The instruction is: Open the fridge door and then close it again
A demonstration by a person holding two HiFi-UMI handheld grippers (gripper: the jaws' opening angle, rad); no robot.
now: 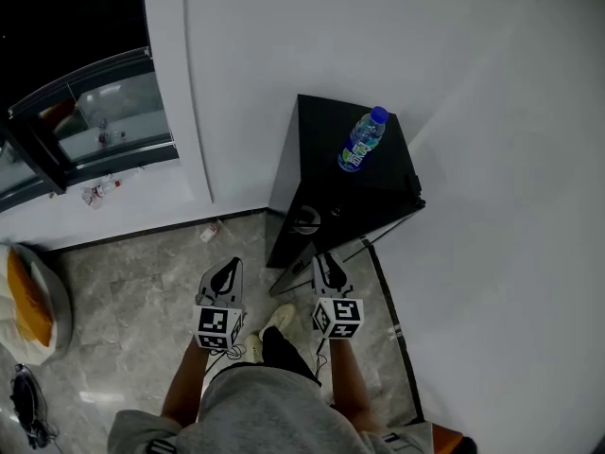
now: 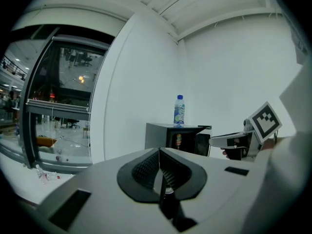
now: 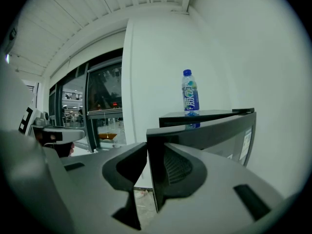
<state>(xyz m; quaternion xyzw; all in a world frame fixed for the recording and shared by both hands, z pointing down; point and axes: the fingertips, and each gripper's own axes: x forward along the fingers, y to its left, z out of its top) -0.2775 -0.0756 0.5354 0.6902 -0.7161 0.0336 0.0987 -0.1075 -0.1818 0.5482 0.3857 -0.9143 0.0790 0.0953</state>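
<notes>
Right gripper view shows the right gripper (image 3: pixel 155 147) with its jaws fairly wide apart and the free edge of the fridge door (image 3: pixel 209 130) standing upright between them. The left pad touches the door edge near its tip and the right pad lies against the other face, so the door looks to be held. Above and behind the jaws, a water bottle (image 3: pixel 190 94) with a blue cap stands upright on the top of the black fridge (image 1: pixel 326 154).

In the head view the fridge is directly in front of this gripper, in the corner of the white wall (image 1: pixel 473 83). Its door is swung open toward the person, and the gripper is at the door's outer end.

The left gripper (image 2: pixel 160 152) is just beside the right one, on its left, and a little apart from the fridge. Its jaws are fully together with nothing between them. In the left gripper view the open fridge is ahead and slightly to the right of these jaws, and a small orange object (image 2: pixel 178 140) shows inside it; what it is, I cannot tell. A glass window (image 2: pixel 63 96) is far to the left. Below and between both grippers, the person's shoe (image 1: pixel 276 320) stands on the grey stone floor (image 1: pixel 123 291).
</notes>
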